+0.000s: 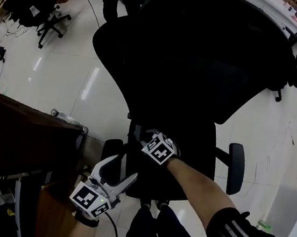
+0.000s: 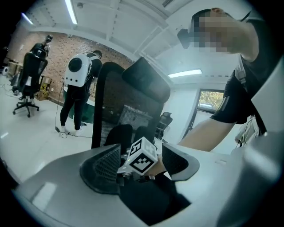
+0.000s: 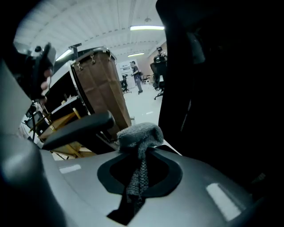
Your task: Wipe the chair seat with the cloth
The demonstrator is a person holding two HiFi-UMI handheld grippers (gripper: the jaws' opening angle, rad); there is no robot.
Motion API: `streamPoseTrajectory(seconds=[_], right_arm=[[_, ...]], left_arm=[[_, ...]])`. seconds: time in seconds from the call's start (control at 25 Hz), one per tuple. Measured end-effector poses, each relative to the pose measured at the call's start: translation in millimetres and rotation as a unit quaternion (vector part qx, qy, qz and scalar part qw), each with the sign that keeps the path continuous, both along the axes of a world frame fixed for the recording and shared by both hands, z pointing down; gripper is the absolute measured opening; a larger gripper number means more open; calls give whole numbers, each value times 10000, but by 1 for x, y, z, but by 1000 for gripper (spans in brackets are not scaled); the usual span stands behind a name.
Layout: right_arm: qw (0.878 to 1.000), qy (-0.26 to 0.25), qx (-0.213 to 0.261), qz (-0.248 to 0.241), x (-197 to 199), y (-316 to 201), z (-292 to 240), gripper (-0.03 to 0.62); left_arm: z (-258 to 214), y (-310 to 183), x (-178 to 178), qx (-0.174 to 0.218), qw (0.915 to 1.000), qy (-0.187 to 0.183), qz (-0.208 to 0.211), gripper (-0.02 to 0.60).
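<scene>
The cloth (image 3: 138,133) is grey and knitted. One end is bunched into a soft roll at the tip of the right gripper (image 3: 141,148), and a thin strand hangs down between the jaws, which are closed on it. Only the right gripper view shows the cloth. In the head view that spot is too dark, and the right gripper's marker cube (image 1: 160,148) is over the black chair seat (image 1: 198,149), below the wide backrest (image 1: 200,57).

The left gripper (image 2: 142,155) holds its jaws apart with nothing between them, and the same cube shows beyond the gap. To the left of the right gripper are a black armrest (image 3: 80,128) and a brown wooden table (image 3: 102,93).

I count one cloth, two grippers, and two armrests in the head view.
</scene>
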State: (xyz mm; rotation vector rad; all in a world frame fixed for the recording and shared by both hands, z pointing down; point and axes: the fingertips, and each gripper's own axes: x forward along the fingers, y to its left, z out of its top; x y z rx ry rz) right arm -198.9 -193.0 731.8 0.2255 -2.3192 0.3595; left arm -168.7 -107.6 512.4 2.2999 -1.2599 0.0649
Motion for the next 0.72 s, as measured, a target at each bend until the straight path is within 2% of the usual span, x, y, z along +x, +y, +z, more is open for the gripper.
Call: streamPoseTrajectory(seconds=[0.24, 0.4, 0.6, 0.72], right_arm=[[9951, 631, 541, -531, -31, -26, 84, 31], [9864, 1008, 793, -1026, -28, -26, 120, 31], [9903, 926, 684, -774, -8, -29, 132, 31], [9877, 1278, 731, -523, 34, -44, 143, 31]], left_arm=[[30, -15, -11, 66, 9999, 99, -69, 316], [41, -14, -9, 20, 9999, 156, -66, 316], [49, -13, -8, -29, 9999, 129, -46, 316], [53, -15, 3, -74, 9998, 193, 20, 316]])
